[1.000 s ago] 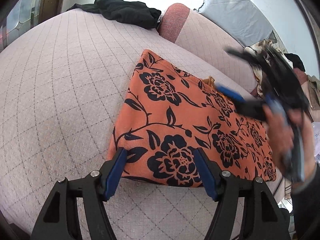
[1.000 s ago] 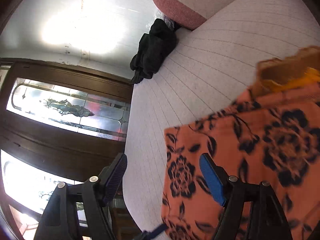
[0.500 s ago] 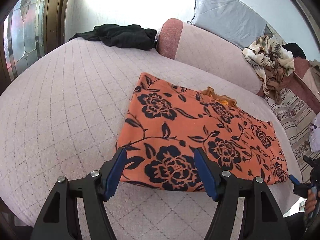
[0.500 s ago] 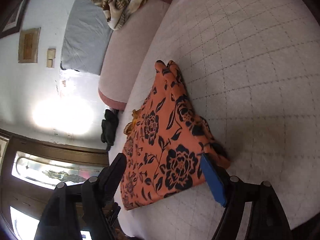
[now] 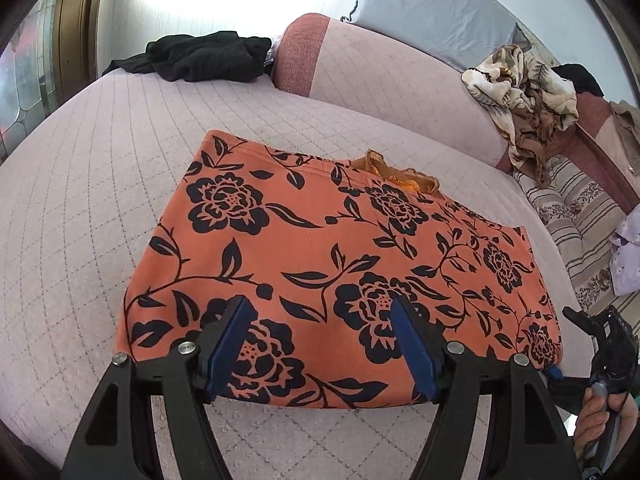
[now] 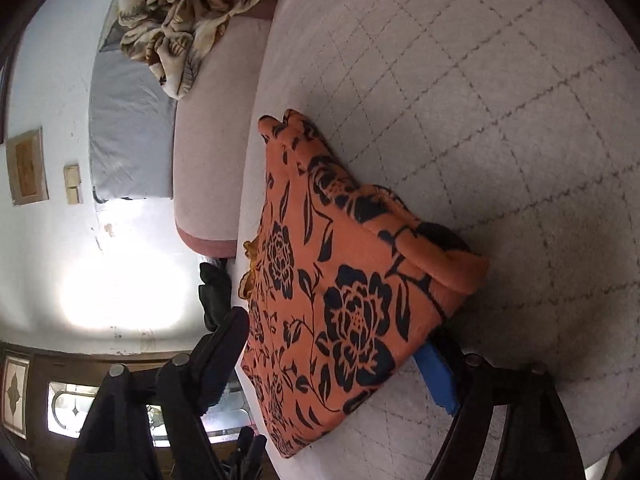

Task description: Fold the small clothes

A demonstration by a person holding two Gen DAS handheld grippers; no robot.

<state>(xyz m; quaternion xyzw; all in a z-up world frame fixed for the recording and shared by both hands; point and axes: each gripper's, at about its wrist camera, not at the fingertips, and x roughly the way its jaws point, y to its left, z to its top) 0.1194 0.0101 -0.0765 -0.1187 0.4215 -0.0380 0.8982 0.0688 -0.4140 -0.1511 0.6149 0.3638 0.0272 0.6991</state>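
Orange knit printed with black flowers, the folded garment (image 5: pixel 320 264) lies flat on the quilted pink sofa seat (image 5: pixel 100 184), soft, light and likely to sag or slide out of its fold unless pinched through all layers at a corner or edge. Just ahead of the left gripper (image 5: pixel 320 344), its near edge sits between spread, empty jaws. The right gripper (image 6: pixel 340 360) straddles one end, jaws just narrowing around it, not yet pinching.

Before me: quilted pink mattress cover (image 5: pixel 100 184), black garment (image 5: pixel 204 56) heaped at its far edge, pink bolster (image 5: pixel 384 76), grey pillow (image 5: pixel 432 12) behind, crumpled beige floral cloth (image 5: pixel 524 92), striped bedding (image 5: pixel 580 216), wall switch (image 6: pixel 73 184).
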